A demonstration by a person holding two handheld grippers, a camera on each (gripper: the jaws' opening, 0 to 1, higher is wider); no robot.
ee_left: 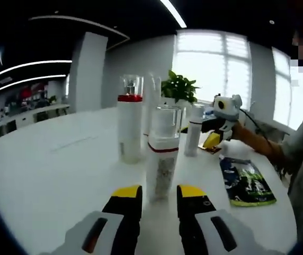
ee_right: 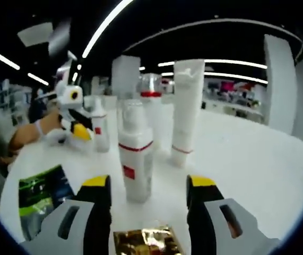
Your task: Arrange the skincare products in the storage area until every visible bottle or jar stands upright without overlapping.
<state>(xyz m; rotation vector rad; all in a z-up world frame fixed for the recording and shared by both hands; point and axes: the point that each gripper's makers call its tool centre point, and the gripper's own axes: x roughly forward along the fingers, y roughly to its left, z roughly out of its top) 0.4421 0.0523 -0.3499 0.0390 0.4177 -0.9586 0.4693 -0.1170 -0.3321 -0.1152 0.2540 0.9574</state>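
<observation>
Left gripper jaws parted, empty, before upright white red-banded clear-capped bottle, right gripper jaws parted, empty, facing white red-banded pump bottle, mid white tabletop.

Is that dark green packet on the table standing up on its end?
No, the dark green packet lies flat on the white table, to the right of the upright white bottles.

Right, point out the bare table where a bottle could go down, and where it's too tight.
Most free: the white table on the side of the red-capped bottle away from the cluster, and the stretch beyond the tall tube. Crowded: the upright bottles around the nearest bottle, and the strip holding the dark green packet and gold packet.
</observation>
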